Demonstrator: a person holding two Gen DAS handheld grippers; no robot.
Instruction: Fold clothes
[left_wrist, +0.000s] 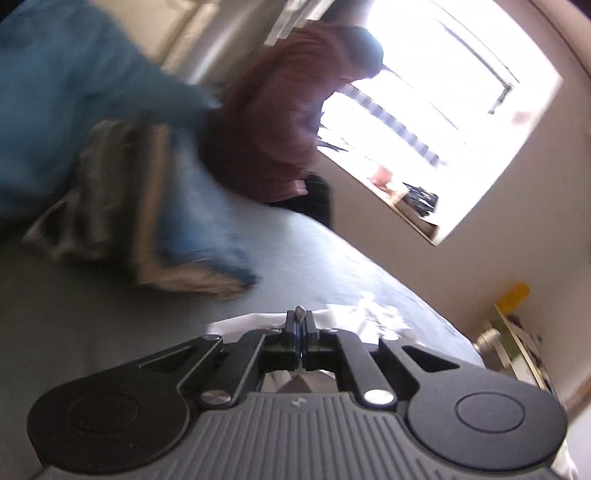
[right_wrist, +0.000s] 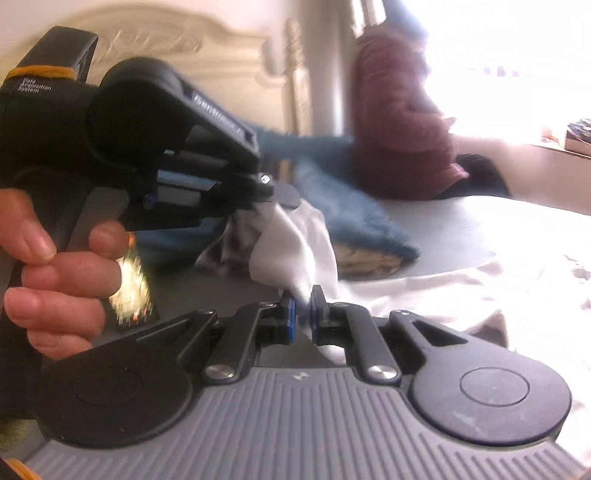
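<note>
Both grippers pinch one thin white garment (right_wrist: 295, 240) over the bed (left_wrist: 314, 258), right gripper (right_wrist: 300, 308) clamped on a bunched corner, left gripper (right_wrist: 266, 201) closed on cloth above it, fabric looks light, limp, slippery, best gripped at edges.

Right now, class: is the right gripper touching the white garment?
Touching. The right wrist view shows the right gripper with white garment fabric pinched between its blue pads, running up taut to the left gripper.
</note>
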